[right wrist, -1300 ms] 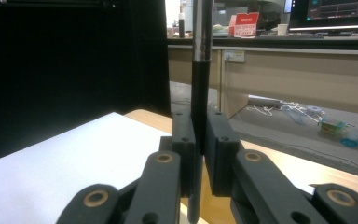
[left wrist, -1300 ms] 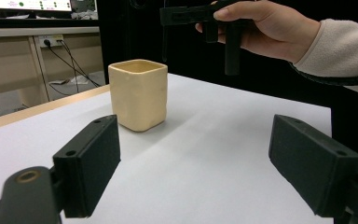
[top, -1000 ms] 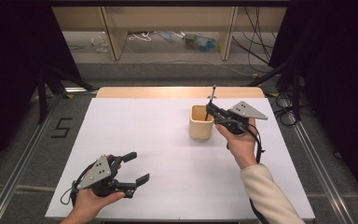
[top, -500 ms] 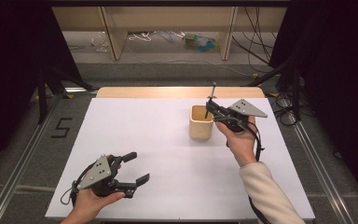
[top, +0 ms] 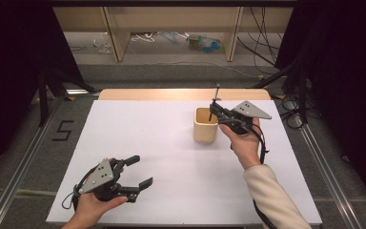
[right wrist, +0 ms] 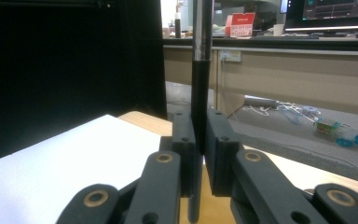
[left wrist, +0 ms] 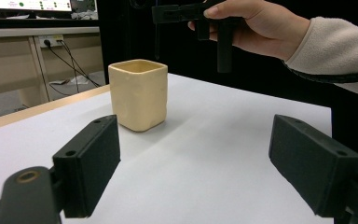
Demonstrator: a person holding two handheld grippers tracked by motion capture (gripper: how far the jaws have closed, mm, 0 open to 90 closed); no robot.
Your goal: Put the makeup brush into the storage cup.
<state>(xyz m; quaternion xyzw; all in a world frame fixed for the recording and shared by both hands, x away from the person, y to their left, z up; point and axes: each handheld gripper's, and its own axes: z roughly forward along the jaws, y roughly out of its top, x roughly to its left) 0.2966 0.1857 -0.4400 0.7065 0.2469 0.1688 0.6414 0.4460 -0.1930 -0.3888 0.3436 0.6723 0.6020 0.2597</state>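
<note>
Nearest the person, the left hand-held gripper [top: 136, 171] rests low over the white surface [top: 171, 157], its jaws spread wide with nothing between them; in the left gripper view the two black pads [left wrist: 91, 163] frame bare surface and the cup beyond.

Farther out, the right hand-held gripper [top: 213, 109] has its jaws pressed tight on a thin dark pen [right wrist: 199, 93], held upright. The pen looks light, stiff and smooth, so it could slip or pivot in a loose pinch; the grip sits on the black lower barrel, just under the shiny metal section, which seems a fair place, since the pads bite evenly there. Its lower tip hangs over the mouth of the cream cup [top: 205, 125], though whether it has entered the rim is hard to tell from the high view.

The cup stands upright toward the far right of the surface, just beside the right hand [top: 244, 143]. It looks rigid and likely light, so a sideways knock could tip it.
</note>
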